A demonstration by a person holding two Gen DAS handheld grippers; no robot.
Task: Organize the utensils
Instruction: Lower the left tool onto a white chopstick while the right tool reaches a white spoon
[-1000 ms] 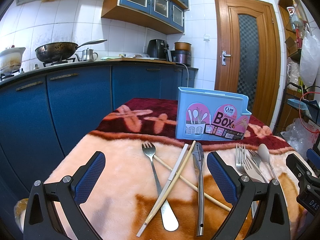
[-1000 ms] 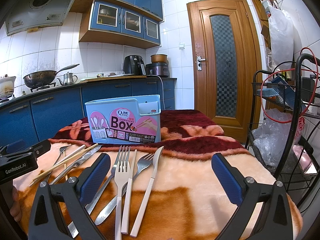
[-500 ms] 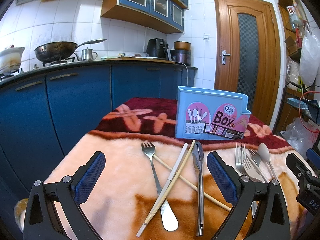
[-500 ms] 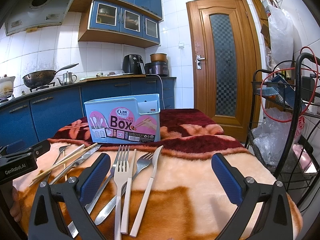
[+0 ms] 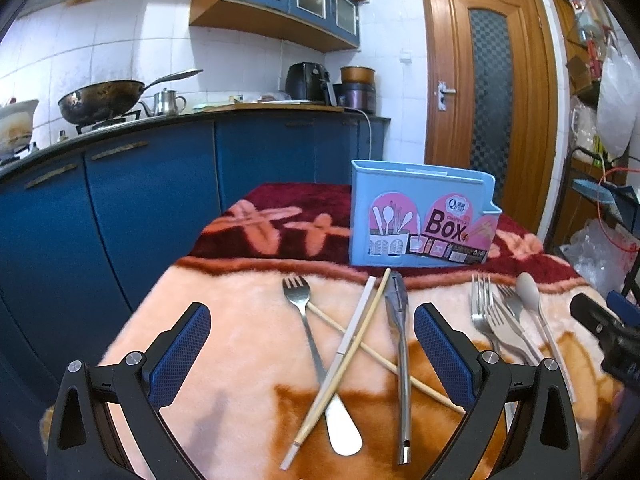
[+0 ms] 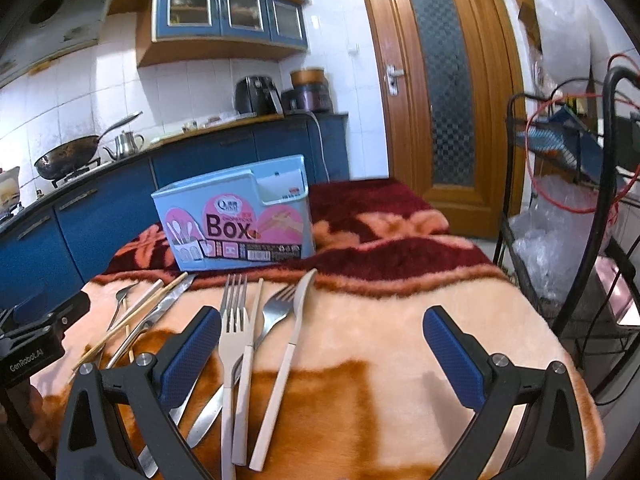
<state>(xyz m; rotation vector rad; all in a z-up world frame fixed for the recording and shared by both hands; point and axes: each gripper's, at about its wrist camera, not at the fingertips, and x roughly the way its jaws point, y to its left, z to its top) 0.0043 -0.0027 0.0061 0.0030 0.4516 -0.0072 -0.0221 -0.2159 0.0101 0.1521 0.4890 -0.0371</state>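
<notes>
A light blue utensil box with a pink "Box" label stands at the back of the blanket-covered table; it also shows in the right wrist view. My left gripper is open and empty above a steel fork, crossed wooden chopsticks and a steel knife. My right gripper is open and empty above a beige fork, a steel fork and a beige knife. A beige spoon lies in the right group.
The table carries a fluffy peach and maroon blanket. Blue kitchen cabinets run along the left. A wooden door is behind. A black wire rack with plastic bags stands close to the table's right edge.
The right gripper has tilted and shifted, so its view now leans and the box sits more to the left. The left gripper and the utensils have not moved.
</notes>
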